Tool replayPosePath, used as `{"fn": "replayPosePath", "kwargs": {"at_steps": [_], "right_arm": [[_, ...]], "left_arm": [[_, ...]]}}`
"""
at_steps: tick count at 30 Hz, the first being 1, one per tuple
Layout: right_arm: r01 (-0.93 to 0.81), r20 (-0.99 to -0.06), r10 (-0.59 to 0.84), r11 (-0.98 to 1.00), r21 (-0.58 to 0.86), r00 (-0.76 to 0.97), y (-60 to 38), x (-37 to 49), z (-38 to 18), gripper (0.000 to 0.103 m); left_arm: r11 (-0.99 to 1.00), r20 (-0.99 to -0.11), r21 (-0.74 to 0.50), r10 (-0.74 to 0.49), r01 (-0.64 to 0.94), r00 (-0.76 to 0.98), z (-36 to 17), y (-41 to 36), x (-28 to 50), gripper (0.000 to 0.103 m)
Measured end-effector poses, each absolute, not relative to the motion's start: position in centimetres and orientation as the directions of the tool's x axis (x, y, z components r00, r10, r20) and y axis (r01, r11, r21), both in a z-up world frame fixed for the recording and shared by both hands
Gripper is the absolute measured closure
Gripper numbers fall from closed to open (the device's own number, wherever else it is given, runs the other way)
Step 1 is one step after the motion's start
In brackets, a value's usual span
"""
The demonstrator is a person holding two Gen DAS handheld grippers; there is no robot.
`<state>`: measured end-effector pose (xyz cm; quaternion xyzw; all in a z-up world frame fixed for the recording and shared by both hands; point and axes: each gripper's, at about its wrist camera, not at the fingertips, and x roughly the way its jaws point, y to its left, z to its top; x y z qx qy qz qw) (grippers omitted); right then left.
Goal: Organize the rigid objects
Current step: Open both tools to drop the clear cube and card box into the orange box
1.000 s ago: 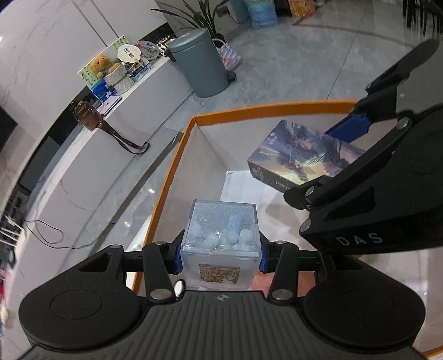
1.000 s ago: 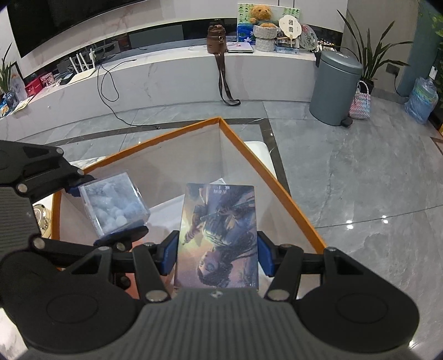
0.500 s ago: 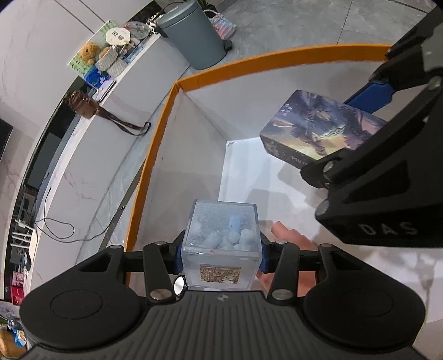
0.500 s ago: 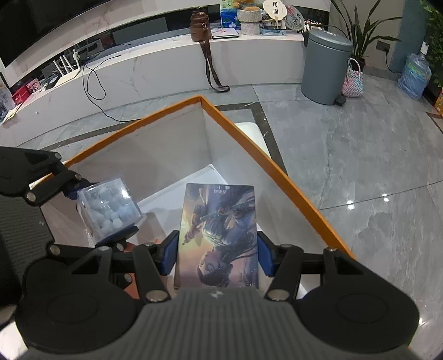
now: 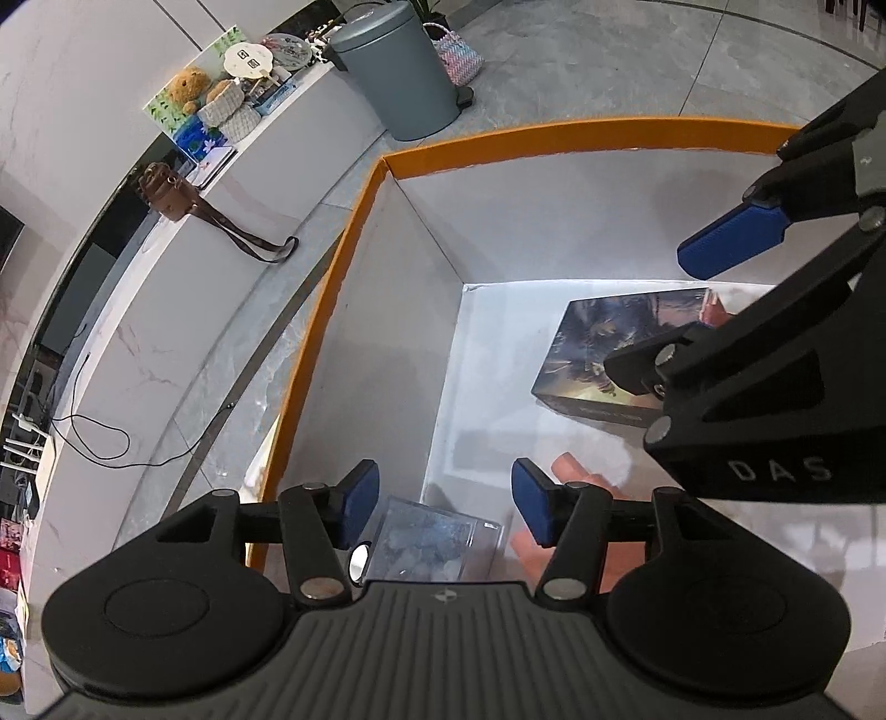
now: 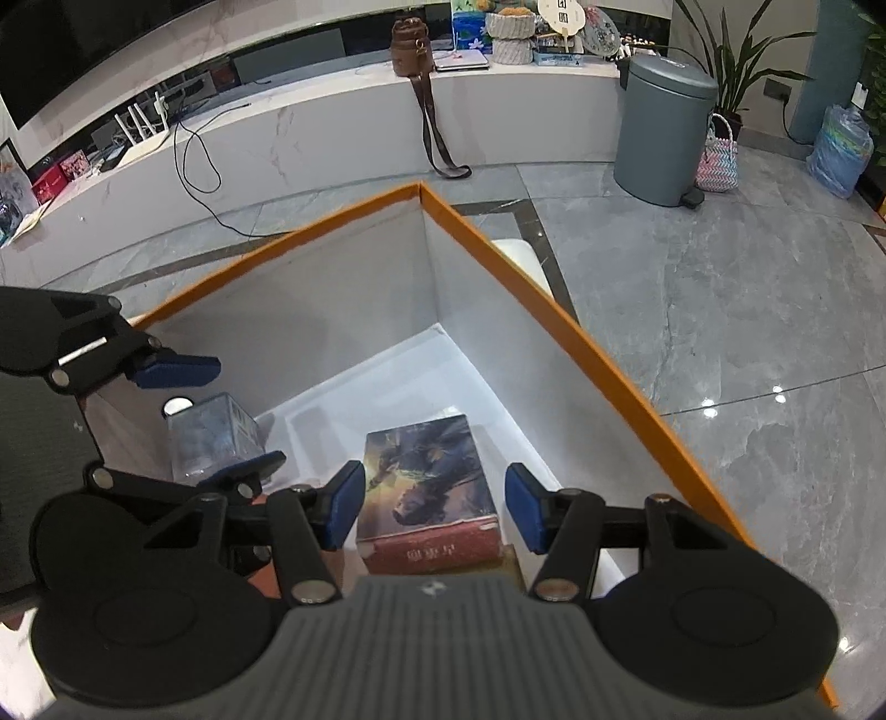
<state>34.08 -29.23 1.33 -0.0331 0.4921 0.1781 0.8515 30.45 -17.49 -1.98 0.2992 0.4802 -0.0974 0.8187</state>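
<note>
An orange-rimmed storage box point(image 5: 354, 232) with white inner walls lies below both grippers; it also shows in the right wrist view point(image 6: 554, 310). A clear plastic cube of white pebbles point(image 5: 426, 545) rests inside, below my open left gripper point(image 5: 446, 501); it also shows in the right wrist view point(image 6: 213, 437). An illustrated card box point(image 6: 429, 487) lies flat on the box floor below my open right gripper point(image 6: 434, 507); it also shows in the left wrist view point(image 5: 614, 354). A pinkish object point(image 5: 576, 471) lies on the box floor, partly hidden.
A grey pedal bin point(image 6: 664, 127) and a woven bag point(image 6: 717, 158) stand on the tiled floor. A white marble counter point(image 6: 332, 122) holds a brown bag point(image 6: 412, 47), cables and toys. A potted plant point(image 6: 731, 61) stands behind the bin.
Both grippers have opened. The clear cube and the card box have left the jaws and now lie inside the orange-rimmed box.
</note>
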Motion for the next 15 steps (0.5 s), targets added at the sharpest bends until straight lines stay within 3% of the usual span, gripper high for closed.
{"fn": "replayPosePath", "kwargs": {"at_steps": [5,8,13,15], "right_arm": [[-0.341,-0.853,0.266,0.934,0.112,0.449,-29.1,33.9,1.3,0.047],[-0.347,-0.869,0.262,0.931,0.113,0.42,-29.1,33.8,1.1,0.049],[-0.383,-0.877,0.294,0.913,0.14,0.381,-28.7,33.4,0.9,0.076],[-0.381,-0.865,0.325,0.908,0.173,0.382,-28.6,33.5,1.0,0.075]], "left_arm": [[0.806,-0.84,0.393,0.12,0.443,0.529,-1.4,-17.7,29.8,0.038],[0.799,-0.839,0.396,0.115,0.453,0.532,-1.1,-17.9,29.5,0.032],[0.795,-0.836,0.4,0.114,0.456,0.536,-0.9,-18.0,28.9,0.032],[0.799,-0.835,0.397,0.111,0.451,0.538,-0.6,-17.9,28.9,0.032]]}}
